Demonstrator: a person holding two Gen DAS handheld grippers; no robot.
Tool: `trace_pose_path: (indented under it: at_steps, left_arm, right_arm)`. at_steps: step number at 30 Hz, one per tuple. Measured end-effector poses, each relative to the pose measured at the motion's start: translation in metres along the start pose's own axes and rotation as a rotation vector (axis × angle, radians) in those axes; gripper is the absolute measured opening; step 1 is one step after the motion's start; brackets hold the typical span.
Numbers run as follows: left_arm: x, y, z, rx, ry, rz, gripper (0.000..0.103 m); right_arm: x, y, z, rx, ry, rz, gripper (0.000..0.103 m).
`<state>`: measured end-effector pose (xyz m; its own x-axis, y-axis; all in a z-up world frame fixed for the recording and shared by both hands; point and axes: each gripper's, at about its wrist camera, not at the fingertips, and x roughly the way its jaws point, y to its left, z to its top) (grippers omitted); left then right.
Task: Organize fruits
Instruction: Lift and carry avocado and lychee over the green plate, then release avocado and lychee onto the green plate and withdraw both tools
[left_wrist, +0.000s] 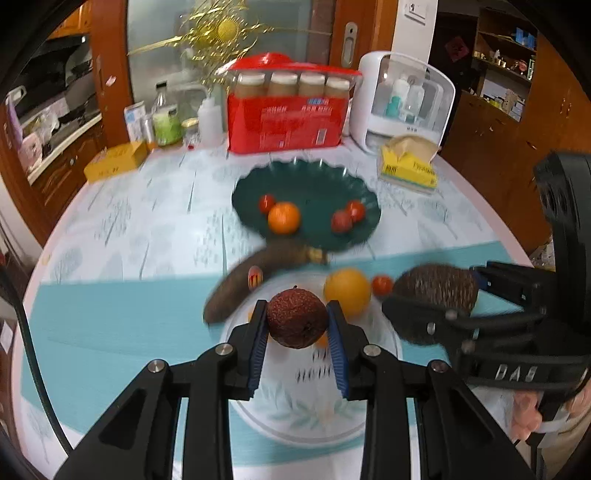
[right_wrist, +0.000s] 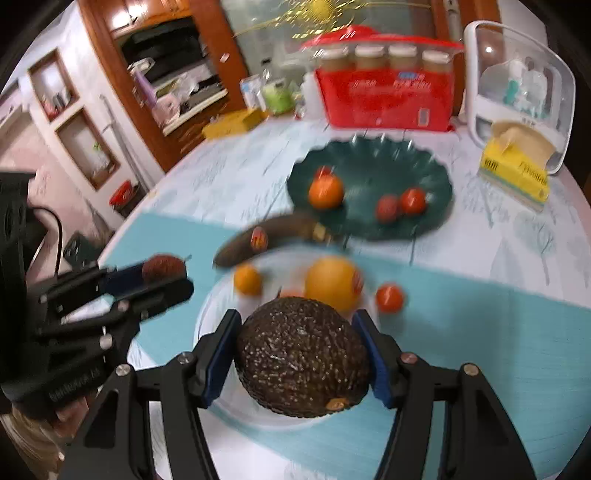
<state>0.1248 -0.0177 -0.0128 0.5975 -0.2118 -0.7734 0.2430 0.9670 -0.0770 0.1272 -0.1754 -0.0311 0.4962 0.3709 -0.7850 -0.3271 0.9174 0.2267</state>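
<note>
**Both hands carrying fruit toward the green dish**

The bench (left_wrist: 110, 229) carries a dark green scalloped dish (left_wrist: 306, 184) at the far middle, already holding small red and orange fruits, and a pale plate (left_wrist: 303, 417) near the camera. An overripe banana (left_wrist: 255, 280) lies between them. The right gripper (right_wrist: 299, 354) pinches an avocado (right_wrist: 301, 356) between its fingers; the left gripper (left_wrist: 297, 323) pinches a small wrinkled brown fruit (left_wrist: 297, 323). Both appear lifted off the near plate, so this looks like the carrying step. Next: move each fruit over the dish's bare centre and release it clear of the fruits there.
</note>
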Motion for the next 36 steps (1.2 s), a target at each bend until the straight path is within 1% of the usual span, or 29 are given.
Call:
trace_pose_path:
  at_steps: [3, 4, 8, 11, 13, 15, 18, 19, 22, 25, 28, 31, 32, 33, 34, 35, 36]
  left_arm:
    - [-0.003, 0.0, 0.036, 0.019, -0.013, 0.003, 0.029]
    - [-0.004, 0.0, 0.055, 0.028, -0.024, 0.013, 0.029]
    - [0.001, 0.003, 0.111, 0.051, -0.053, 0.038, 0.029]
    - [0.024, 0.009, 0.155, 0.033, -0.044, 0.023, 0.029]
    - [0.043, 0.011, 0.173, 0.035, -0.03, 0.013, 0.029]
    - [0.069, 0.013, 0.185, 0.034, -0.019, 0.018, 0.029]
    - [0.114, 0.016, 0.193, 0.02, 0.019, 0.003, 0.029]
    - [0.136, 0.019, 0.194, 0.007, 0.044, -0.003, 0.029]
    - [0.187, 0.024, 0.189, -0.023, 0.114, -0.013, 0.029]
    - [0.228, 0.025, 0.178, -0.029, 0.167, 0.002, 0.029]
    - [0.256, 0.025, 0.171, -0.036, 0.205, 0.008, 0.029]
    - [0.269, 0.026, 0.165, -0.03, 0.225, 0.014, 0.03]
    - [0.271, 0.026, 0.164, -0.026, 0.23, 0.024, 0.033]
    - [0.271, 0.027, 0.164, -0.026, 0.231, 0.029, 0.044]
    - [0.27, 0.029, 0.164, -0.032, 0.227, 0.033, 0.05]
    - [0.267, 0.032, 0.164, -0.042, 0.216, 0.035, 0.061]
    - [0.263, 0.036, 0.166, -0.053, 0.203, 0.038, 0.066]
  right_arm:
    - [-0.014, -0.008, 0.043, 0.02, -0.036, -0.007, 0.062]
    - [-0.017, -0.01, 0.056, 0.024, -0.047, -0.012, 0.062]
    - [-0.027, -0.025, 0.12, 0.061, -0.09, -0.041, 0.062]
    - [-0.019, -0.043, 0.163, 0.099, -0.106, -0.079, 0.062]
    - [-0.005, -0.059, 0.184, 0.131, -0.103, -0.105, 0.062]
    - [0.013, -0.075, 0.197, 0.166, -0.086, -0.107, 0.062]
    - [0.05, -0.1, 0.206, 0.219, -0.049, -0.117, 0.062]
    - [0.062, -0.107, 0.207, 0.232, -0.035, -0.123, 0.062]
    - [0.102, -0.127, 0.202, 0.275, 0.015, -0.127, 0.062]
    - [0.138, -0.142, 0.195, 0.302, 0.065, -0.124, 0.063]
    - [0.162, -0.148, 0.187, 0.312, 0.104, -0.122, 0.063]
    - [0.178, -0.152, 0.181, 0.326, 0.134, -0.123, 0.063]
    - [0.18, -0.152, 0.18, 0.329, 0.144, -0.123, 0.063]
    - [0.183, -0.154, 0.178, 0.33, 0.156, -0.116, 0.064]
    - [0.182, -0.154, 0.178, 0.333, 0.154, -0.107, 0.064]
    - [0.179, -0.154, 0.179, 0.335, 0.149, -0.098, 0.064]
    - [0.175, -0.153, 0.18, 0.335, 0.141, -0.086, 0.064]
